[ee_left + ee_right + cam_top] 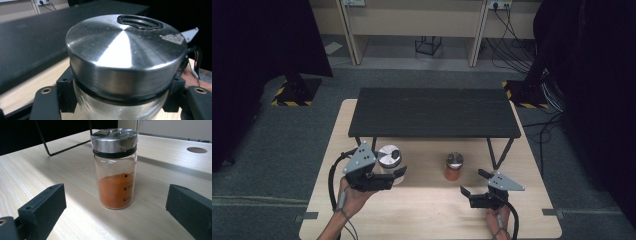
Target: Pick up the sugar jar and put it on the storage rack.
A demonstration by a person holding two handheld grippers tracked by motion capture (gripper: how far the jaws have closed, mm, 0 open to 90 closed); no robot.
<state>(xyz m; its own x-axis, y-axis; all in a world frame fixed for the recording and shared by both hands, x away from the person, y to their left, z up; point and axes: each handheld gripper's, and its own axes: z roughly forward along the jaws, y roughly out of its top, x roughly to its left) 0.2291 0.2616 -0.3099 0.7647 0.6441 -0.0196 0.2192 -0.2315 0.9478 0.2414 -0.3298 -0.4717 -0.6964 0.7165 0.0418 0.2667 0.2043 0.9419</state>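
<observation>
My left gripper (393,172) is shut on a glass jar (389,156) with a brushed steel lid, held above the wooden table (432,210) at the left. Seen close in the left gripper view, the jar (125,57) has pale contents and a black oval opening in its lid, and the black pads (66,92) press on the glass just under the lid. A smaller jar of orange powder (454,166) with a steel lid stands upright on the table's middle. My right gripper (473,182) rests low and open, aimed at the orange jar (115,177), with its jaws wide apart and short of it.
A low black shelf on thin metal legs (434,112) spans the far half of the table, right behind both jars. A round hole (197,150) is cut in the tabletop beyond the orange jar. Grey carpet and cables surround the table.
</observation>
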